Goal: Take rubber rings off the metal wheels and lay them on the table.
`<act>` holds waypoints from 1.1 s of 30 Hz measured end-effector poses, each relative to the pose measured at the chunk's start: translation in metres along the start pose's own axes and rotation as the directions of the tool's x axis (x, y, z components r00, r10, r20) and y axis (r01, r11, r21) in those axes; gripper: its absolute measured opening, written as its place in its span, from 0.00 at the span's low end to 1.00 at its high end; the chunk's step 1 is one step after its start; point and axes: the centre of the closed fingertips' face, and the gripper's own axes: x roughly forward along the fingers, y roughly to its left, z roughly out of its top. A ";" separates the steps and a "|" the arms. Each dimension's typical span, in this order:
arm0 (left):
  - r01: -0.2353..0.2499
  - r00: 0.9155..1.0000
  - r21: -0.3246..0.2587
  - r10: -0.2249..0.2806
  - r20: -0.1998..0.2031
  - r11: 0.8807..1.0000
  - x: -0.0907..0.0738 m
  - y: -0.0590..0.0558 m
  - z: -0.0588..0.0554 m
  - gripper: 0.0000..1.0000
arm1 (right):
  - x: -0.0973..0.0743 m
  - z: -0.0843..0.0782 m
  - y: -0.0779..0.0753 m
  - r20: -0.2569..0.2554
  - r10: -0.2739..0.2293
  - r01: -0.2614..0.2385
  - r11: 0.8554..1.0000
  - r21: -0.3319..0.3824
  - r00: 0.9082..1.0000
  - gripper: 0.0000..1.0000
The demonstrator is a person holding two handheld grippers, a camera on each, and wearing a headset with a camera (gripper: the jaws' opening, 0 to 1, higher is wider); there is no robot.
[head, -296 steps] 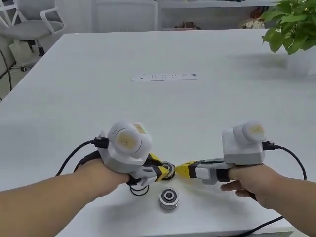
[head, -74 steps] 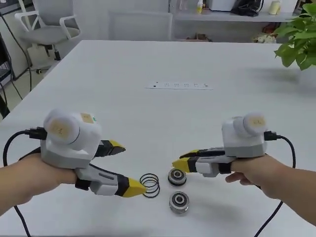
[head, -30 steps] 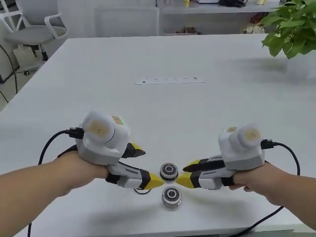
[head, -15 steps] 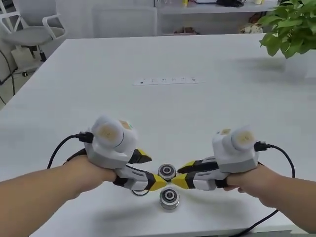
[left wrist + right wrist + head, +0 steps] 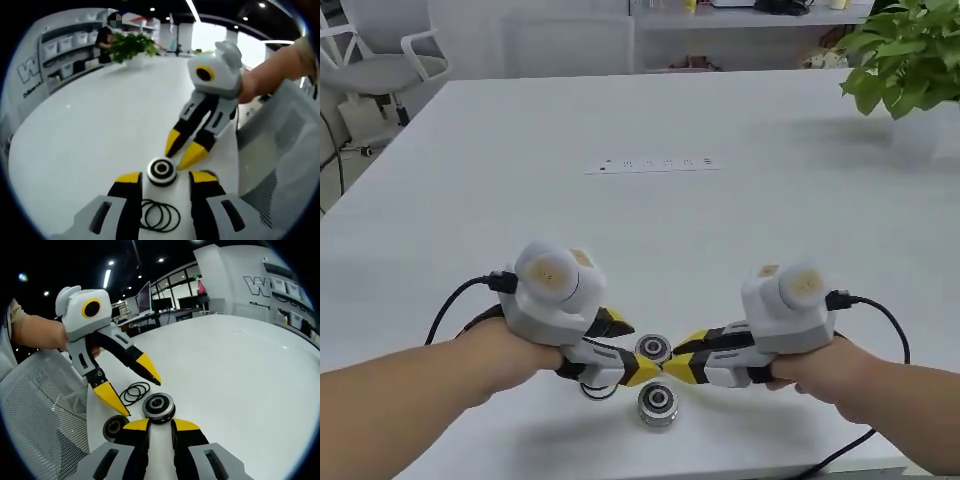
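Across the white surface [image 5: 720, 230] the left gripper [image 5: 165, 178] straddles the farther metal wheel [image 5: 161, 171] with open jaws while the right gripper [image 5: 160, 424] has barely parted jaws at its rubber-ringed rim, so a sideways nudge could skid it away.

Two metal wheels [image 5: 658, 402] lying flat; black rubber rings [image 5: 160, 216], perhaps three, overlapping beside.

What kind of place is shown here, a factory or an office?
Most likely an office or showroom, not a factory: a large white table, a swivel chair past its far corner, and a potted plant.
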 end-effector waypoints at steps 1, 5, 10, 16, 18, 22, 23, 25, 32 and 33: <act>0.000 1.000 0.002 0.000 0.000 1.000 0.001 0.000 0.000 0.36 | 0.000 0.000 0.000 -0.001 0.000 0.000 1.000 -0.002 1.000 0.14; 0.003 1.000 0.004 -0.003 0.004 1.000 0.003 -0.001 0.003 0.33 | 0.001 -0.001 0.001 -0.003 0.002 -0.002 1.000 -0.009 1.000 0.13; -0.002 1.000 0.012 0.002 -0.007 1.000 0.006 0.000 0.002 0.28 | 0.001 -0.002 0.000 -0.006 -0.003 0.003 1.000 -0.012 1.000 0.12; -0.003 1.000 0.015 0.003 -0.006 1.000 0.008 0.000 0.002 0.24 | 0.001 -0.001 0.000 -0.003 -0.006 0.006 1.000 -0.006 1.000 0.12; -0.001 1.000 0.017 0.001 -0.008 1.000 0.009 0.000 0.002 0.23 | 0.001 -0.001 0.000 -0.003 -0.006 0.006 1.000 -0.006 1.000 0.12; -0.011 1.000 0.027 0.012 -0.018 1.000 0.011 0.002 0.001 0.21 | 0.001 -0.001 0.000 -0.002 -0.008 0.008 1.000 -0.003 1.000 0.12; -0.013 1.000 0.024 0.013 -0.018 1.000 0.012 0.003 0.001 0.21 | 0.001 -0.001 0.001 -0.002 -0.008 0.008 1.000 -0.002 1.000 0.12; -0.015 1.000 0.022 0.015 -0.018 1.000 0.012 0.003 0.001 0.20 | 0.001 -0.001 0.001 0.000 -0.009 0.009 1.000 0.002 1.000 0.12; -0.034 0.999 0.002 0.034 -0.023 0.999 0.014 0.003 0.003 0.17 | 0.001 -0.001 0.000 0.006 -0.009 0.009 1.000 0.016 1.000 0.11; -0.039 0.999 -0.001 0.039 -0.023 0.999 0.014 0.004 0.003 0.16 | 0.001 -0.001 0.000 0.006 -0.009 0.009 1.000 0.020 1.000 0.11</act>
